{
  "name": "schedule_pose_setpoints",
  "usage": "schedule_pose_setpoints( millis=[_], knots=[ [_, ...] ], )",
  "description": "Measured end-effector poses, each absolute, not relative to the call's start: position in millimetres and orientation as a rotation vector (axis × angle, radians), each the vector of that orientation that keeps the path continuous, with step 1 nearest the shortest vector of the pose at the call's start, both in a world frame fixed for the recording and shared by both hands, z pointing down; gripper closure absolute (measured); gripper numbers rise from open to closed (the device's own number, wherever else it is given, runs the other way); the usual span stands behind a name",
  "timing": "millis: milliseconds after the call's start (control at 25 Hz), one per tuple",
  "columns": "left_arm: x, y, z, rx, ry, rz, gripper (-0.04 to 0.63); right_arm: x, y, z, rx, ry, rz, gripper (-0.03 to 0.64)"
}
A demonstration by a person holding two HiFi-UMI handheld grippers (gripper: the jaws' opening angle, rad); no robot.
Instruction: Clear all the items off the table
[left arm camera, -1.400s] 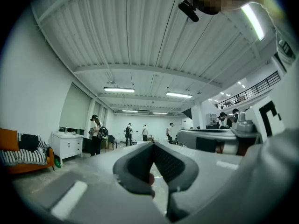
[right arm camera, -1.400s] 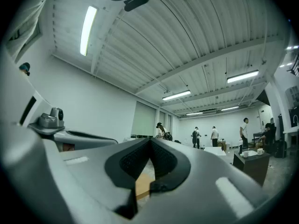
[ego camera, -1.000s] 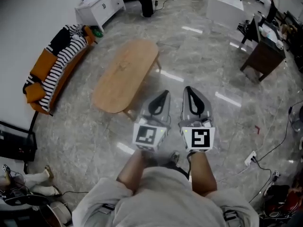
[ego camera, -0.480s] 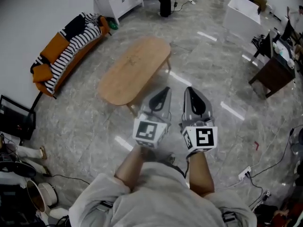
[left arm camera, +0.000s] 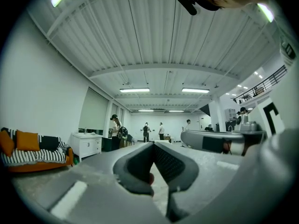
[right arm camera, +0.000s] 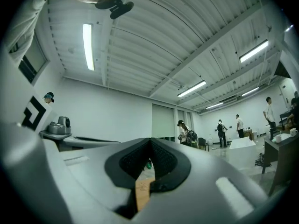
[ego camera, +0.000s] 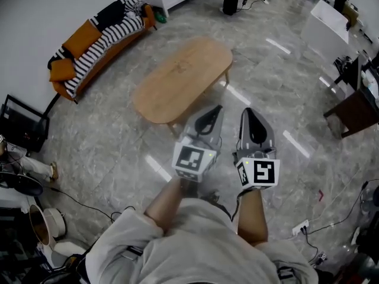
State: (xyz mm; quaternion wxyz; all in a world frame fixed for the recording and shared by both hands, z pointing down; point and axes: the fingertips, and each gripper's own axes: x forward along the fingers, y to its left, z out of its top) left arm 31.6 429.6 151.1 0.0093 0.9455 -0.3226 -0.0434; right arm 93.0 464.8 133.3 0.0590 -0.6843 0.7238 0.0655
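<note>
The oval wooden desk (ego camera: 180, 78) is standing on the grey marble floor (ego camera: 106, 152), ahead and left of both grippers. The left gripper (ego camera: 217, 109) and right gripper (ego camera: 249, 111) are hovering side by side, apart from the desk, their fingers pressing together on nothing.

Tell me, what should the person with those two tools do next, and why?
Probably step closer to the wooden table: it stands ahead across the floor, beyond reach. The left gripper and right gripper both have their fingers together, holding nothing. The tabletop looks bare from here, so a closer look would settle whether anything is on it.
</note>
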Motion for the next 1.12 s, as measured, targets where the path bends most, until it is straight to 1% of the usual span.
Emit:
schedule_pose_setpoints(
  millis=[160,440,880,1120],
  knots=[
    [23,390,159,2.938,-1.043,-0.101,0.575,88,426,135,-2.046,2.215,0.191,0.611],
    [-11,308,168,2.85,-1.157,-0.132,0.575,60,348,137,-2.02,2.317,0.246,0.611],
    [-92,154,165,2.788,-1.277,-0.174,0.575,-13,195,132,-1.927,2.452,0.267,0.611],
    [-100,112,158,2.805,-1.276,-0.168,0.575,-25,146,124,-1.863,2.453,0.178,0.611]
  ],
)
